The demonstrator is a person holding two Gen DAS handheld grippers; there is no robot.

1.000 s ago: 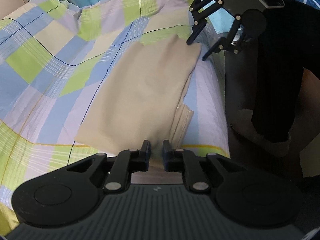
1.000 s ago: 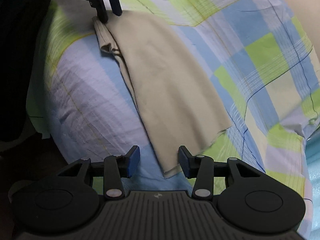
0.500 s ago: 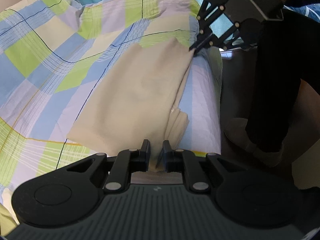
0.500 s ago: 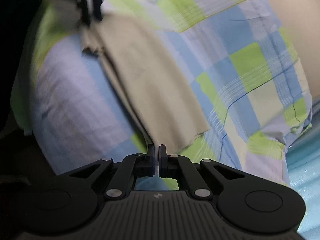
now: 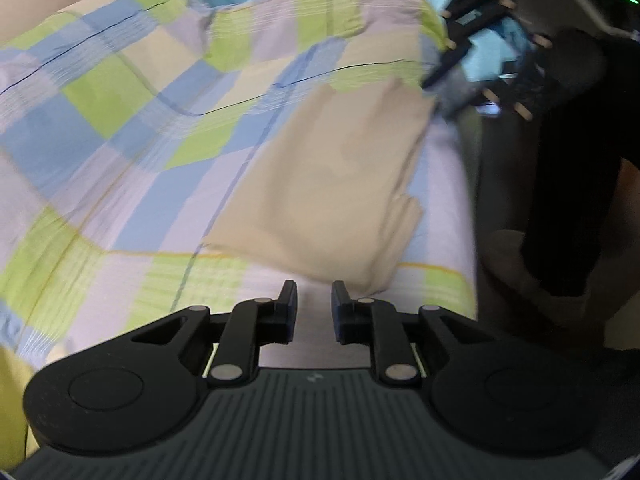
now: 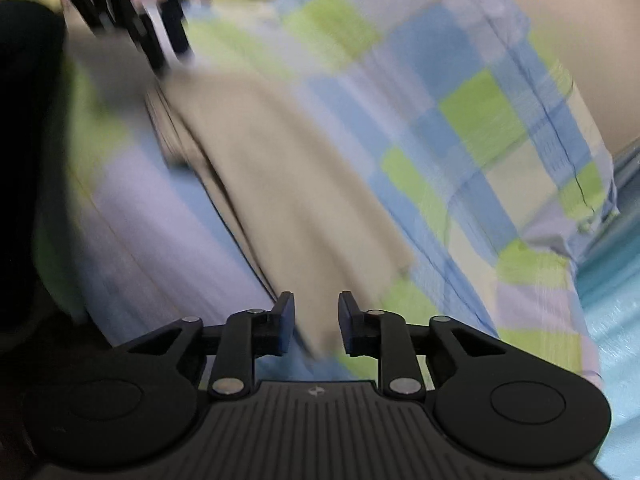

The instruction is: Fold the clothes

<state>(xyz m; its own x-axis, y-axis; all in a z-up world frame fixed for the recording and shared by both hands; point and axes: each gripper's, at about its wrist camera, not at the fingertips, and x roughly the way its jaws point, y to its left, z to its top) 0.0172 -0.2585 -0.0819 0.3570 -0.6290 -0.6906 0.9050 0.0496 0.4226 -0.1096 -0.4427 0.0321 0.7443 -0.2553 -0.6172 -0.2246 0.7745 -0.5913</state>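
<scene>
Where the checked bedsheet (image 5: 132,128) spreads in blocks of lime green, pale blue, lilac and cream crossed by thin dark lines, lies a beige garment (image 5: 340,176), folded into a long flat panel of soft matte cloth with only shallow creases. Along its outer edge shows a narrow doubled strip of the same fabric, ending in a blunt tab. Runs lengthwise beside the rounded edge of the mattress, on the lilac and blue part of the sheet. Beyond that edge drops to a dark floor (image 5: 500,184), with a person's dark trouser leg (image 5: 568,208) and a grey sock below it. Behind the bed hangs turquoise, ribbed-looking material; to one side stands a plain beige wall (image 6: 580,40). Both views smeared by motion blur, the right wrist view more so.

Left gripper (image 5: 314,300): black linkage fingers parted and opening, nothing pinched, sheet visible in the gap, near end of the garment just beyond the tips. Right gripper (image 6: 316,312): fingers with blue pads likewise parted and opening, the opposite end of the garment lying between them, no pad pressing on it. Garment stretched between the two grippers, one at each short end.
</scene>
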